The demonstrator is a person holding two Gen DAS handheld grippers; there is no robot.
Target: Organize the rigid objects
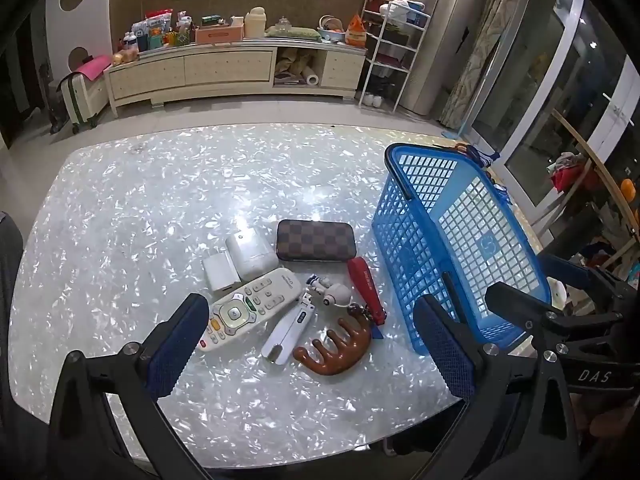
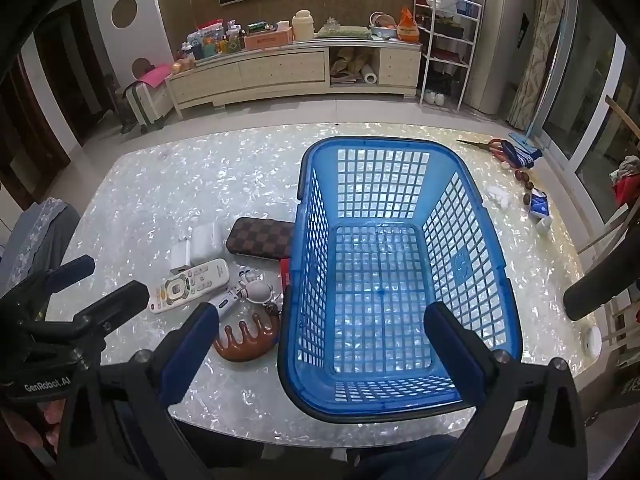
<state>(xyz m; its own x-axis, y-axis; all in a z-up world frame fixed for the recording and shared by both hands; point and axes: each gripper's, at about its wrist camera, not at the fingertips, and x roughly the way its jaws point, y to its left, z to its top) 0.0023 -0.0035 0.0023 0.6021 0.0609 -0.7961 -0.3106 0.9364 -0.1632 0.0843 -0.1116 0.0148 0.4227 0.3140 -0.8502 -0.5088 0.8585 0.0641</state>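
Observation:
On the pearly table lies a cluster of small objects: a white remote, a white charger, a white case, a brown checkered case, a red clipper, a white toy figure, a white slim tool and a brown wooden comb-shaped piece. My left gripper hovers open above them, holding nothing. To their right stands an empty blue basket. My right gripper hangs open over its near left wall, empty.
Scissors, beads and small blue-white items lie along the table's far right edge. A white round object sits at the near right. A long cabinet stands across the floor behind the table.

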